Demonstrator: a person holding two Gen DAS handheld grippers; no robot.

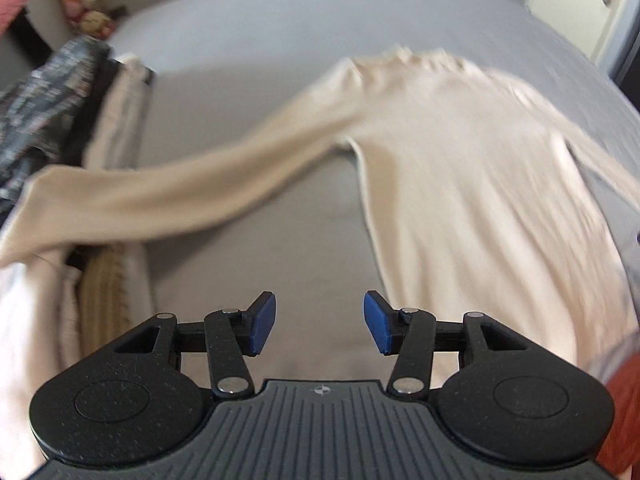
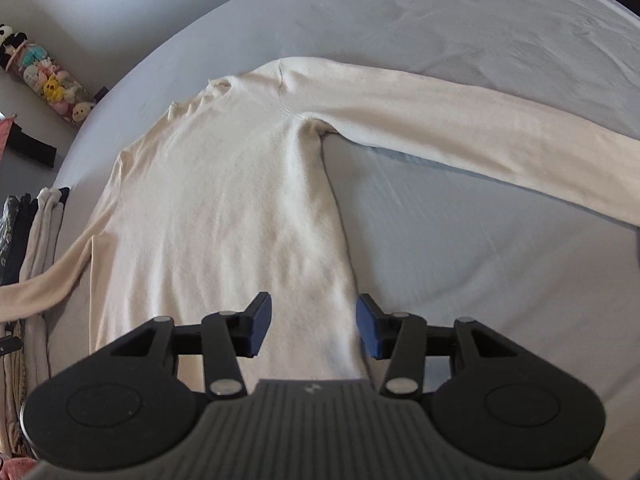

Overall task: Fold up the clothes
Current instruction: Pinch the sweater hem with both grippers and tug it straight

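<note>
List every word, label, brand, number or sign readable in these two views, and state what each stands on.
No readable text in either view.
Small round emblem on the left gripper housing: a symbol, no letters.
Similar mark on the right gripper housing: too blurred to read.
Cream sweater: no label or print showing.
Dark patterned fabric in the side pile: blurred, nothing legible.

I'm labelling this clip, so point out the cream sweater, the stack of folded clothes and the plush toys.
cream sweater [image 2: 224, 208], right wrist view, mid torso.
stack of folded clothes [image 1: 116, 120], left wrist view, cream folded piece.
plush toys [image 2: 52, 88], right wrist view, yellow toy.
</note>
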